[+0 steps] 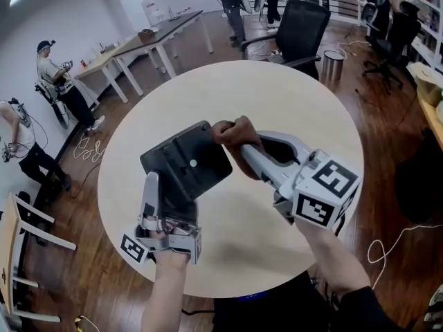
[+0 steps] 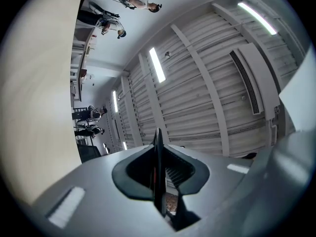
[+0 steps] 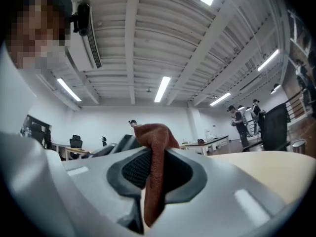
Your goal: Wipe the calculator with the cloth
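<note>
Okay, your left gripper (image 1: 168, 200) is clamped nearly closed on the lower end of the calculator (image 1: 185, 159). In the left gripper view the pads press its thin body, which shows edge-on. The calculator is up off the round bench (image 1: 291, 102), tilted, with its broad dark side facing you. Your right gripper (image 1: 242, 149) is pinched tight on the brown cloth (image 1: 232, 133), and a fold sticks out past the jaw tips. In the head view that bunch sits against the calculator's upper right edge. A black office chair (image 1: 301, 28) stands beyond the bench's far side.
</note>
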